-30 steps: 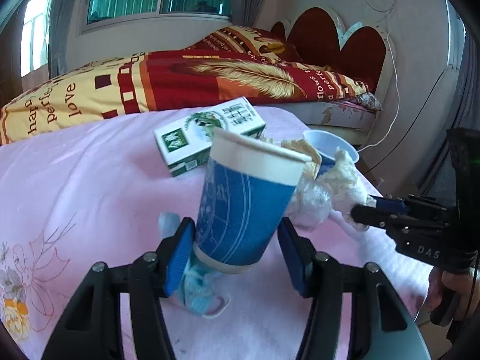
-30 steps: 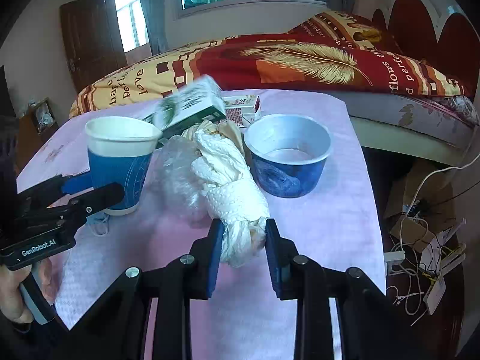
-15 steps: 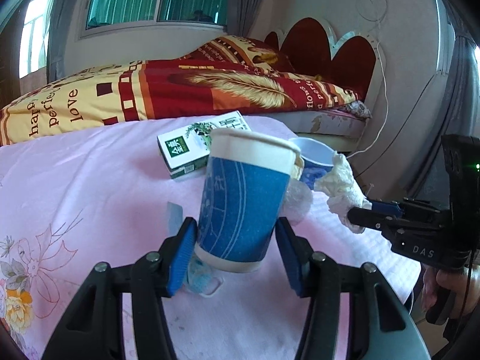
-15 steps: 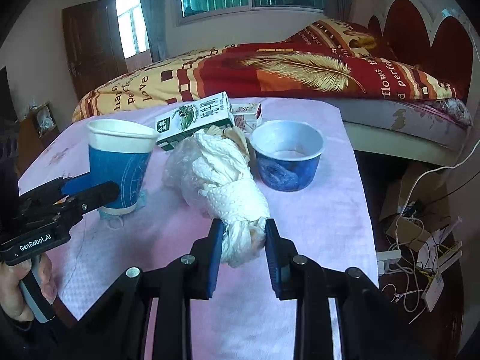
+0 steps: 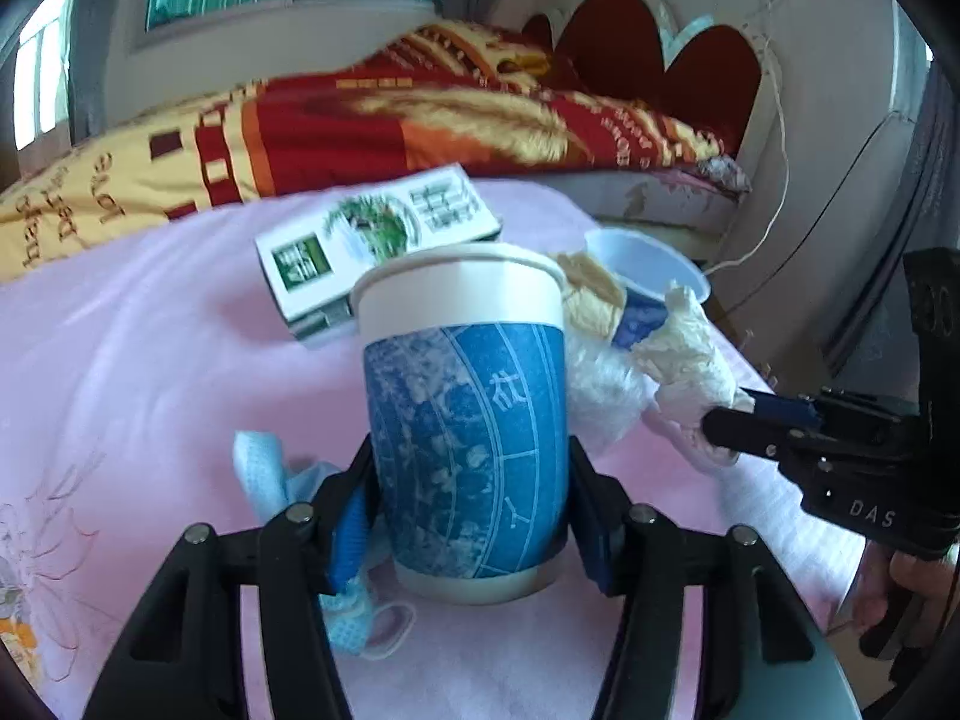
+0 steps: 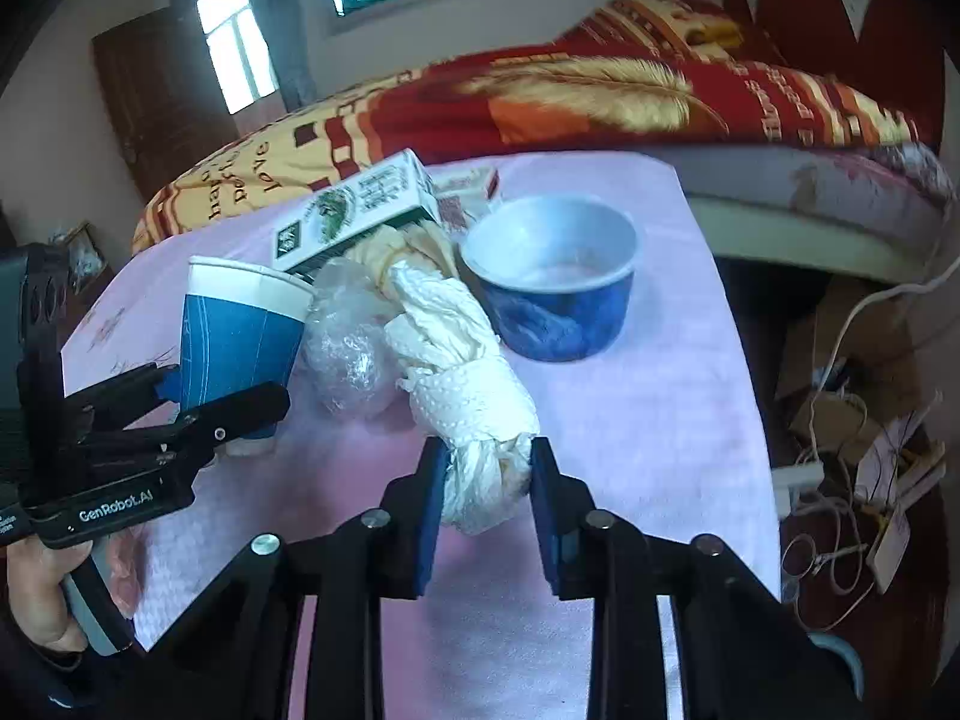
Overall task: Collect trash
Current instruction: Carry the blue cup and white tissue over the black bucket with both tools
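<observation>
Clamping a crumpled white paper-towel wad (image 6: 480, 420) over the pink tablecloth (image 6: 630, 408), right gripper (image 6: 487, 483), left gripper (image 5: 471, 498) with jaws opening around an upright blue-and-white paper cup (image 5: 468, 420), pad contact unclear, light-blue face mask (image 5: 270, 474) half hidden behind, squat blue paper bowl (image 6: 555, 288) nearby, green-and-white carton (image 5: 372, 240) blurred.

The blue face mask (image 5: 360, 606) is partly hidden behind the left gripper's finger; the small red box (image 6: 468, 195) is half covered by the green carton (image 6: 354, 210).
</observation>
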A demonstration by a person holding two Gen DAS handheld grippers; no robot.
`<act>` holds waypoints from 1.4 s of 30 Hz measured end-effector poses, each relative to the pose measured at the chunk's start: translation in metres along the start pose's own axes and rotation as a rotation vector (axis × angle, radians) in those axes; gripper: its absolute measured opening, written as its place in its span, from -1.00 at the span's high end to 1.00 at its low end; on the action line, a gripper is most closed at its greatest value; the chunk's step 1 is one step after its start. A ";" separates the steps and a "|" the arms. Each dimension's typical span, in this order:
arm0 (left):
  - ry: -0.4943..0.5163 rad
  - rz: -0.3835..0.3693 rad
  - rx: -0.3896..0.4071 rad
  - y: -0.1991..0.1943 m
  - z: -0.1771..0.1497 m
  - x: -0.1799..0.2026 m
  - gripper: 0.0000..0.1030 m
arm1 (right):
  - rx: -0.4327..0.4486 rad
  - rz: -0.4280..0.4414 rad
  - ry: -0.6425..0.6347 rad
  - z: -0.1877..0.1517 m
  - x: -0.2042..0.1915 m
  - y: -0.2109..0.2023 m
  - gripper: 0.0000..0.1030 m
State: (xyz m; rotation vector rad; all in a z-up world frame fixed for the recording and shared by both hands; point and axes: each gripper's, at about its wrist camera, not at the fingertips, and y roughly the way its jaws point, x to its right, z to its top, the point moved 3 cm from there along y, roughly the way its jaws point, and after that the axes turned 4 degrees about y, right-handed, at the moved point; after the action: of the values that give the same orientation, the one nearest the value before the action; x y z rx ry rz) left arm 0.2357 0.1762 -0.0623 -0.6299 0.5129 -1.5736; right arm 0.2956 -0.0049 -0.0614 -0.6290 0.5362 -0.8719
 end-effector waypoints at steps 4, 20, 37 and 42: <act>-0.016 0.004 0.032 -0.020 -0.006 -0.001 -0.12 | 0.046 -0.016 -0.008 -0.004 -0.002 -0.025 0.48; 0.027 -0.036 0.104 -0.084 -0.038 0.057 -0.12 | 0.106 -0.090 0.059 -0.065 0.020 -0.133 0.48; 0.156 -0.164 0.088 -0.086 -0.049 0.160 -0.12 | 0.152 -0.200 0.205 -0.126 0.090 -0.208 0.48; 0.201 -0.211 0.075 -0.082 -0.053 0.194 -0.12 | 0.160 -0.236 0.249 -0.145 0.114 -0.227 0.48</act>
State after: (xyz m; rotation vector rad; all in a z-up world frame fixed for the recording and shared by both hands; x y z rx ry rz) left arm 0.1305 -0.0113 -0.0299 -0.4826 0.5476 -1.8597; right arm 0.1413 -0.2505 -0.0239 -0.4448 0.6169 -1.2138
